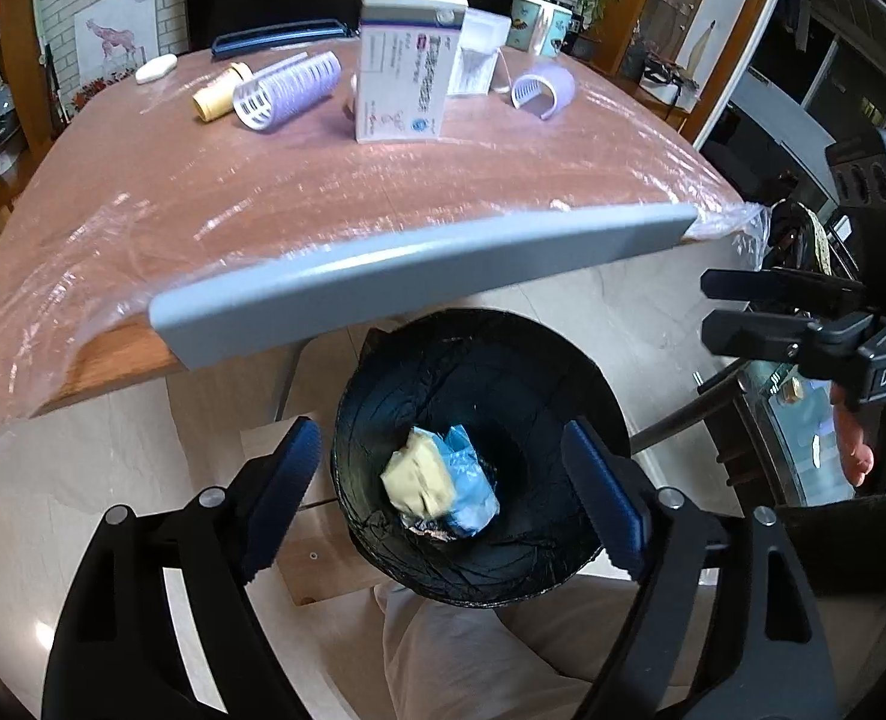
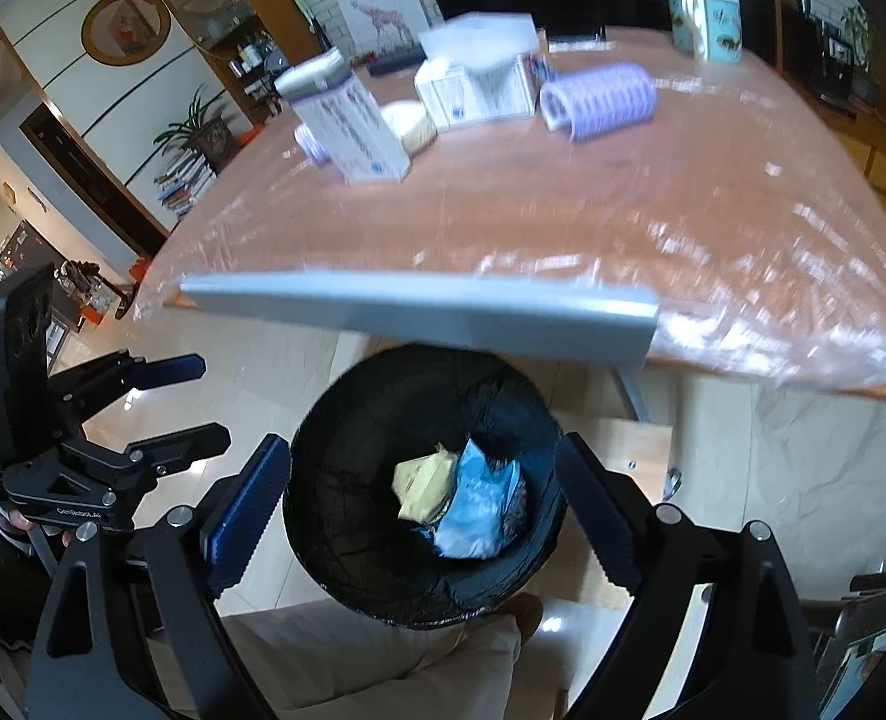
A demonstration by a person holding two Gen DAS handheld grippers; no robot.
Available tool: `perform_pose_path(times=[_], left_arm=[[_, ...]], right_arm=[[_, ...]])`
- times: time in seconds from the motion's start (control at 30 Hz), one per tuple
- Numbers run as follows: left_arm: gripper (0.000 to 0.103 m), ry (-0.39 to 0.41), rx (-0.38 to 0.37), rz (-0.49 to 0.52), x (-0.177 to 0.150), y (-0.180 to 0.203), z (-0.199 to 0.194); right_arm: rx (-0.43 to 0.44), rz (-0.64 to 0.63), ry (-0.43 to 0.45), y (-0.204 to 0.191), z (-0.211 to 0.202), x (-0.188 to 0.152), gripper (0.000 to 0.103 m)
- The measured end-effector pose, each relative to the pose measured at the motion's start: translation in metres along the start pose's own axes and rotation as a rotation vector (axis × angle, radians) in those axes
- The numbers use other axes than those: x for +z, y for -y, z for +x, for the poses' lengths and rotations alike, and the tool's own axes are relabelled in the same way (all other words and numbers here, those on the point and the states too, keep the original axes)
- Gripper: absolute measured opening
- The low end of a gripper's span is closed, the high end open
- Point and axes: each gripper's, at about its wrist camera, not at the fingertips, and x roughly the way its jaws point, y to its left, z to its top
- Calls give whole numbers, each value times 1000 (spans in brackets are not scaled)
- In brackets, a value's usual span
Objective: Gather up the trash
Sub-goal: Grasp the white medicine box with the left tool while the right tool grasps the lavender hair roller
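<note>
A bin with a black liner [image 1: 443, 372] [image 2: 383, 396] stands on the floor just below the table's near edge. Inside it lie a crumpled yellow piece [image 1: 419, 474] [image 2: 422, 480] and a blue plastic wrapper [image 1: 469, 480] [image 2: 478, 504]. My left gripper [image 1: 443, 438] hangs open above the bin, with nothing between its blue pads. My right gripper [image 2: 422, 450] is also open and empty over the bin. Each shows in the other's view: the right gripper [image 1: 712, 309] at the right edge, the left gripper [image 2: 209, 402] at the left.
The plastic-covered wooden table [image 1: 323, 192] has a grey edge strip [image 1: 419, 282]. On it stand a medicine box [image 1: 407, 72], purple hair rollers [image 1: 290, 90], a yellow tube [image 1: 221, 96], a small white box [image 1: 475, 54] and a mug [image 1: 538, 21]. A beige trouser leg [image 1: 472, 648] is under the bin.
</note>
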Motion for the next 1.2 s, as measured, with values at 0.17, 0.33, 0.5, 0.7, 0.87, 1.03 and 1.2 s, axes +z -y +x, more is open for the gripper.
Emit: perform_pose_path(times=[0.17,0.33,0.5,0.7,0.87,1.03,1.2], left_arm=[[92,88,8,-37,17,-6,-24],[100,198,60,-74,42,-21,-45],[100,235,70,-75,70,-32,-42],[100,213,63,-11,97,-21,-15],[100,183,49,23,115,-15,12],[100,164,47,-17,129,-22,31],[100,161,42,-36,138,-23,39]], right_arm=[[-64,-26,96,-3,-23,15,97],[-213,-35,240,-4,-37,41,99],[-277,6,281,11,-30,73,99],[-302,50,270,30,-4,111,99],[-359,-35,190,39,27,140,99],[-411,-155,106,46,49,154,99],[-381,-196,59,55,63,161,99]])
